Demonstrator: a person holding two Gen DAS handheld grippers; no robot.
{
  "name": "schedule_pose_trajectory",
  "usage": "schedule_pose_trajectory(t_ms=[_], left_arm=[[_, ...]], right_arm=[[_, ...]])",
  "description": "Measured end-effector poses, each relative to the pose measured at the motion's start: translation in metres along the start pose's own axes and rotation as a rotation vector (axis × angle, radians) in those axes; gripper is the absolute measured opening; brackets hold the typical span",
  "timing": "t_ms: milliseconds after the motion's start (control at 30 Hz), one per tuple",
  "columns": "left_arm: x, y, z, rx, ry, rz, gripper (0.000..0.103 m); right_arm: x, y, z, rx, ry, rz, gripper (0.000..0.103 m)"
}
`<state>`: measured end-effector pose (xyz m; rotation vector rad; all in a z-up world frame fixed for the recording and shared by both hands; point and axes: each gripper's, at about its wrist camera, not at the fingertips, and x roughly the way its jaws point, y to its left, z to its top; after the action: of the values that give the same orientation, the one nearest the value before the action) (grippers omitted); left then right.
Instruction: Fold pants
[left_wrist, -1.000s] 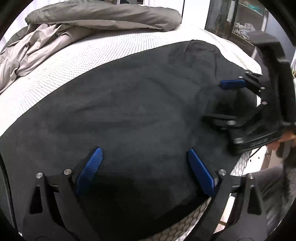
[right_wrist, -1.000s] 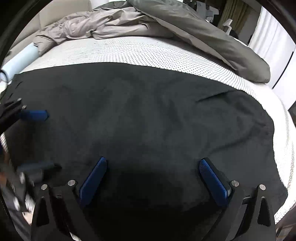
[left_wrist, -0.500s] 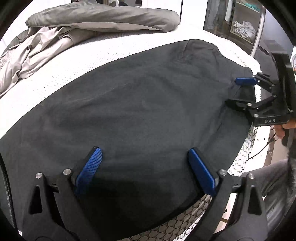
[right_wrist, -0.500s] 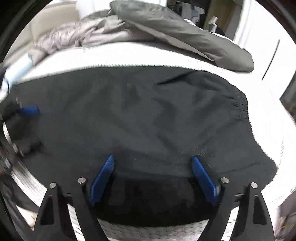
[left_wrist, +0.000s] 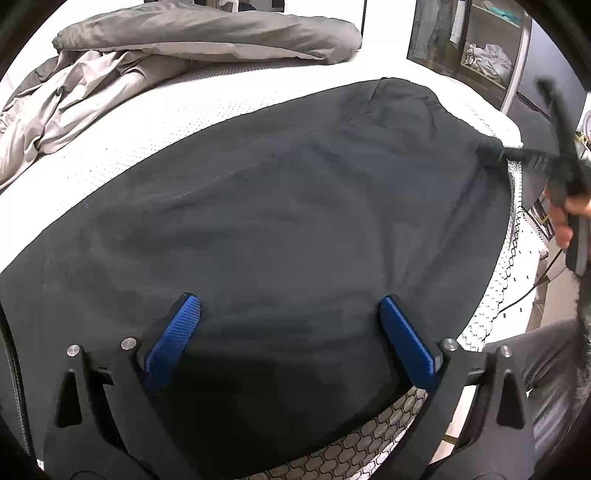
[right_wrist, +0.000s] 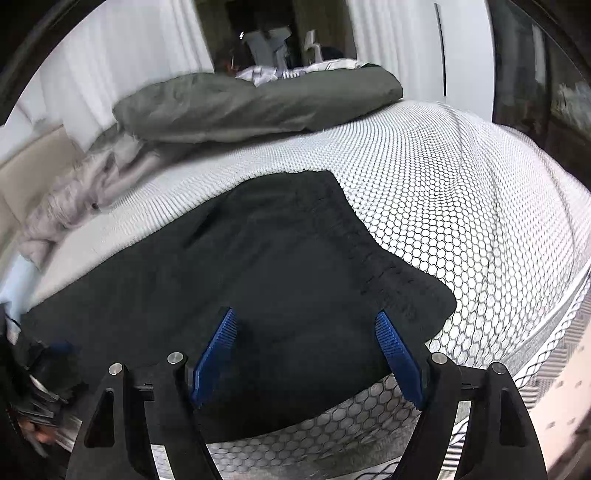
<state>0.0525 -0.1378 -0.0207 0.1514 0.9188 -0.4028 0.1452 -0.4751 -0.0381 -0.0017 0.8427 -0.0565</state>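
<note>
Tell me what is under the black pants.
The black pants lie spread on a white mattress with a honeycomb-patterned cover, which shows all round their edges. Whatever lies directly beneath the cloth is covered, so nothing else can be told.

My left hand-held gripper (left_wrist: 288, 332) points steeply down, jaws spread wide, blue pads (left_wrist: 173, 339) apart with nothing pinched. My right hand-held gripper (right_wrist: 306, 354) also tilts down; its jaws have just been closing, pads (right_wrist: 216, 354) not yet pressing anything, nothing gripped between them. From the left wrist view it shows blurred at far right, my right hand (left_wrist: 565, 221) wrapped round its handle.
</note>
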Motion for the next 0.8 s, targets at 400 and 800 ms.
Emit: schedule_pose_trajectory(t_ms=[400,800], left_arm=[[-0.014,0.012,-0.004,-0.023,-0.009,0.009,0.098],[-0.024,0.022,-0.028,-0.064,-0.025,-0.015,0.099]], right_arm=[[-0.039,-0.050,-0.021,0.244,-0.030,0.145,0.056],[-0.009,-0.053,-0.036,0.597,0.007,0.678,0.052]])
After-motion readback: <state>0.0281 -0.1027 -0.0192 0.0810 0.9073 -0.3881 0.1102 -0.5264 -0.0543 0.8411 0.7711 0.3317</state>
